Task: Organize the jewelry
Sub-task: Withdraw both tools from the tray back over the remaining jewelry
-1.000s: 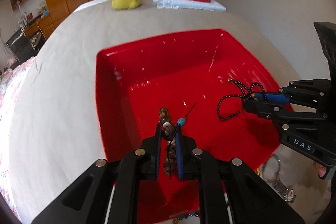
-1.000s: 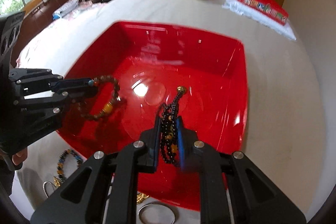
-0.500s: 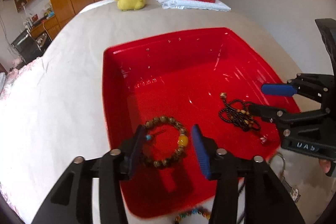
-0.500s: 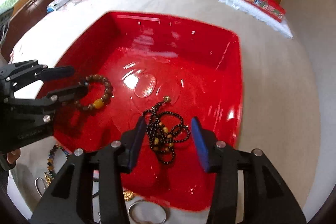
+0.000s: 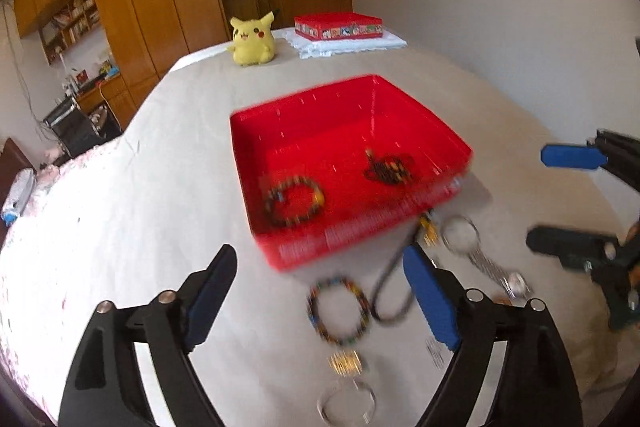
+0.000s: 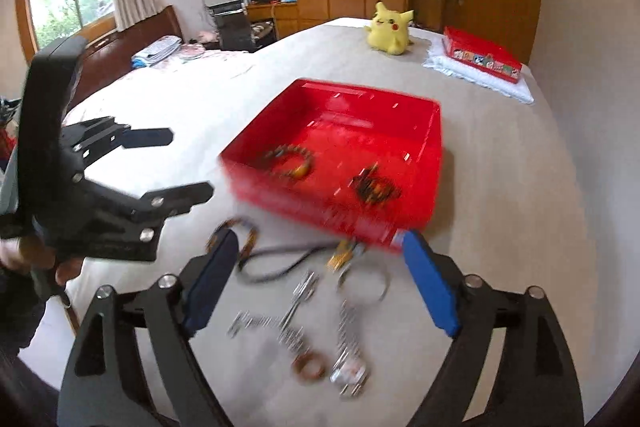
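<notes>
Both grippers' jaws are opening wide with nothing between them: the left gripper (image 5: 320,291) and the right gripper (image 6: 320,281). Beyond the jaws sits the red tray (image 5: 448,137), holding a brown bead bracelet (image 5: 294,202) and a black necklace (image 5: 389,169) (both blurred); more jewelry (image 6: 316,323) lies on the bed below the jaws.

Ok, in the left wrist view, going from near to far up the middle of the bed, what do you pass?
Silver ring → gold trinket → multicoloured bead bracelet → red tray → brown bead bracelet inside it → yellow plush toy at the far end.
</notes>
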`<state>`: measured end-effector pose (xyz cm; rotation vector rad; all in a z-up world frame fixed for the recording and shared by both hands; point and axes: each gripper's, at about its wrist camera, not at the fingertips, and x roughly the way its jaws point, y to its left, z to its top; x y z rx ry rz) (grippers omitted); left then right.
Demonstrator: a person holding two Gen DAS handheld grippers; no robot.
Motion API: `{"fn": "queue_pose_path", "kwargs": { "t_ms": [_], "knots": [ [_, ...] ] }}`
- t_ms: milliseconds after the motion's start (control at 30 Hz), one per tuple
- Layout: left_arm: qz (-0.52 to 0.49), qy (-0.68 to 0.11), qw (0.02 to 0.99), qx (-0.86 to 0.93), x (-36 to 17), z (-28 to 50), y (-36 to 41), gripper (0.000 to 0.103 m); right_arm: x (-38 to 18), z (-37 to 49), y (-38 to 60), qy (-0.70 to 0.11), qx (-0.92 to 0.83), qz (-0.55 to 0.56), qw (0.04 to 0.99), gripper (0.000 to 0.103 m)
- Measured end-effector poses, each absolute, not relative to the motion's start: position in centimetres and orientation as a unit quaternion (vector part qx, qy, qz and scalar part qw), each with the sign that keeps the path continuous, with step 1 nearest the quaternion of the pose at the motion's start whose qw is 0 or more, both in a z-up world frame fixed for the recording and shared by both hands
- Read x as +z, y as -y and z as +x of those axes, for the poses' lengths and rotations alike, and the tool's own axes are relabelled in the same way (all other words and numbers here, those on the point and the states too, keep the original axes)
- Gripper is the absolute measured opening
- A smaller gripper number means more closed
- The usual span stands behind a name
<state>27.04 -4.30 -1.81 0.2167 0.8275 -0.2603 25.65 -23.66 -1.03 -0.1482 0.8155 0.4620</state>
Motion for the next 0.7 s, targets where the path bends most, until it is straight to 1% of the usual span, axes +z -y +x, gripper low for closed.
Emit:
{"fn": "queue_pose_path", "kwargs": {
  "t_ms": [100, 233, 333, 400, 500, 567, 700],
  "knots": [
    [0.087, -0.404, 0.902, -0.121, -2.8, 24.2, 3.4, 0.089, -3.0, 22.1, 24.3, -0.409, 0.229, -0.041, 0.882, 0.087],
    [0.059, -0.438, 0.889, -0.121, -6.1, 20.6, 1.7, 0.089, -6.3, 18.9, 24.9, -0.438, 0.211, -0.035, 0.873, 0.086],
    [0.033, -0.462, 0.88, -0.106, -8.4, 19.1, 0.7, 0.089, -8.5, 17.3, 25.0, -0.457, 0.199, -0.017, 0.867, 0.073],
    [0.021, -0.471, 0.876, -0.096, -9.6, 18.5, 0.4, 0.089, -10.1, 16.9, 25.2, -0.478, 0.2, 0.001, 0.855, 0.057],
    [0.023, -0.485, 0.87, -0.092, -11.3, 17.7, 0.5, 0.089, -12.1, 16.4, 25.2, -0.5, 0.202, 0.025, 0.842, 0.053],
    [0.021, -0.487, 0.868, -0.094, -12.0, 17.7, 0.6, 0.089, -12.4, 16.3, 24.8, -0.491, 0.193, 0.008, 0.849, 0.05],
    [0.035, -0.484, 0.87, -0.088, -12.8, 18.3, 1.2, 0.09, -12.7, 16.9, 24.2, -0.479, 0.177, -0.026, 0.859, 0.049]
  ]
}}
